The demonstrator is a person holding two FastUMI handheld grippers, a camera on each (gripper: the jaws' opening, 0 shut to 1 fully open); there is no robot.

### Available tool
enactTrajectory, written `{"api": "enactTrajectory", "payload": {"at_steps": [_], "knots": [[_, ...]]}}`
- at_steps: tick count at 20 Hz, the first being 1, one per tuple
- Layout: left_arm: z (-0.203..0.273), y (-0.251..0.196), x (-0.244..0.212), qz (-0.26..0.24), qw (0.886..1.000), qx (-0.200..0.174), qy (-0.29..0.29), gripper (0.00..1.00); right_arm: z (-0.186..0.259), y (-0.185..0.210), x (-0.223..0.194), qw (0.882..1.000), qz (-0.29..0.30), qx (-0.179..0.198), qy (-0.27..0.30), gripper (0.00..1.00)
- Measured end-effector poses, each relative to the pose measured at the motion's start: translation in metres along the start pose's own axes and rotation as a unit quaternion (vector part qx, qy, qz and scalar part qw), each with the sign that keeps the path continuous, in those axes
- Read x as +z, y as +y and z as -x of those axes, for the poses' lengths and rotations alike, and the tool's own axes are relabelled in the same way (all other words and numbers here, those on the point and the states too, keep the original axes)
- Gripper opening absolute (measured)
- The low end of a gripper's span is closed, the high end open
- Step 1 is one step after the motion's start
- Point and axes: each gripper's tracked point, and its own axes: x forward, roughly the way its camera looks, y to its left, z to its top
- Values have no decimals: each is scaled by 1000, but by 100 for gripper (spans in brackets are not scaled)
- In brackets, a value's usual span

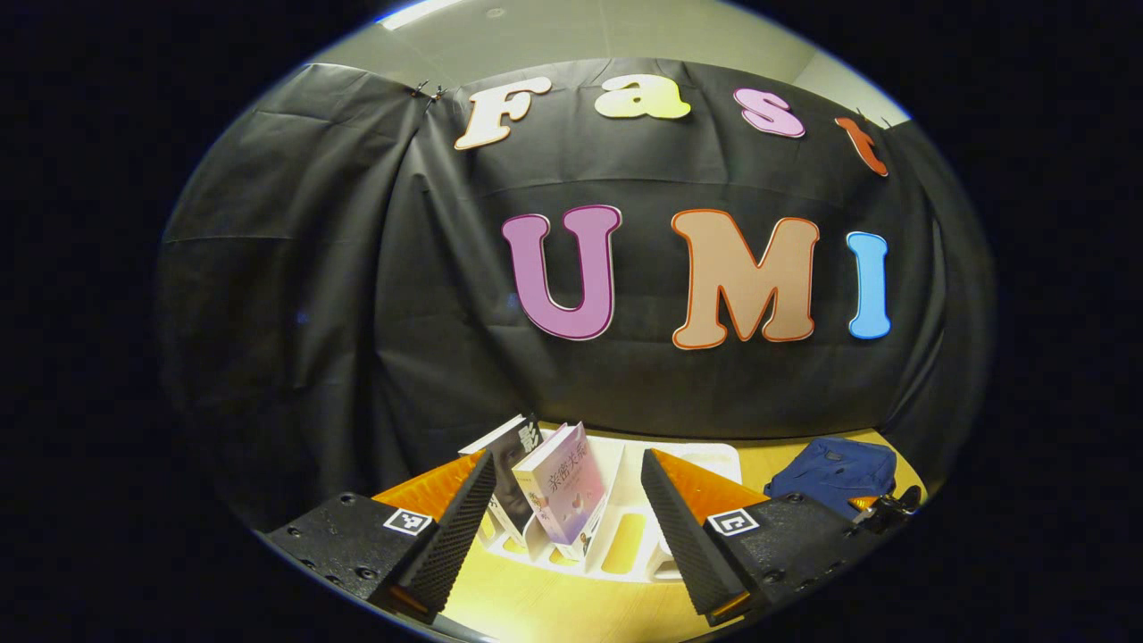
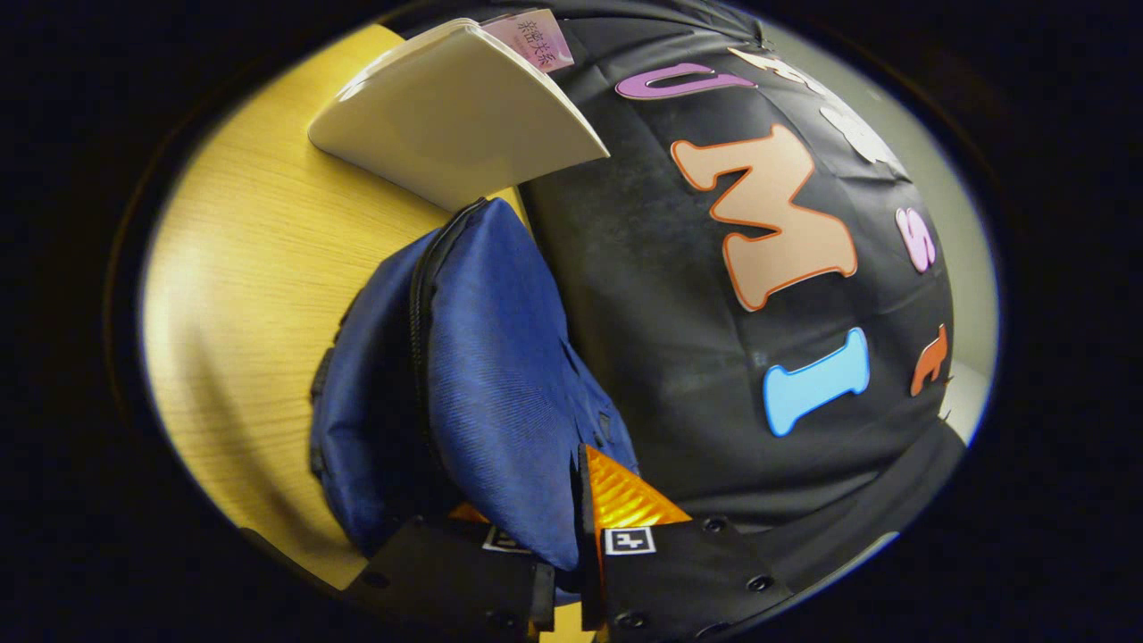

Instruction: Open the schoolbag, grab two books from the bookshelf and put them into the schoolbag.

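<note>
On the wooden table (image 1: 554, 616), starting at my left, my left gripper (image 1: 568, 513) hangs with its fingers spread wide and nothing between them. Straight ahead through that gap stands the white bookshelf (image 1: 625, 536), with two books (image 1: 564, 482) leaning upright in its slots, spines toward me and long axes running up and slightly leftward. That claw is plainly the nearer one to the books, so I judge a forward reach would meet them.

Further right lies the blue schoolbag (image 1: 835, 473), well apart from the shelf. My right gripper (image 2: 563, 536) is down at the bag, fingers drawn narrow with a fold of blue fabric between them; both seem to press on it. The black zipper line (image 2: 420, 295) runs lengthwise away from this claw, apparently not yet opened.
</note>
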Motion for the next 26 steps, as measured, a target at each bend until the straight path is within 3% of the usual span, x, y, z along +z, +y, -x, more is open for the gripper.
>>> {"api": "enactTrajectory", "payload": {"at_steps": [4, 10, 13, 15, 19, 26], "knots": [[-1, 6, -2, 2, 1000, 1, 1, 94, -10, 18, -8, 998, -6, 62, 21, 11], [-10, 15, -9, 5, 1000, -1, 14, 94, -5, -32, 9, 998, -59, 32, 23, 8], [-22, 23, -12, 15, 1000, -2, 26, 94, -6, -47, 8, 993, -103, 43, 40, 6], [-34, 30, -16, 19, 999, -7, 40, 95, -7, -63, 11, 990, -130, 31, 48, 6], [-72, 28, -19, 47, 995, -51, 70, 94, -12, -83, 12, 988, -140, 18, 57, 7], [-145, 31, -28, -20, 989, -78, 123, 94, -9, -105, 9, 988, -137, 1, 74, 7]]}}
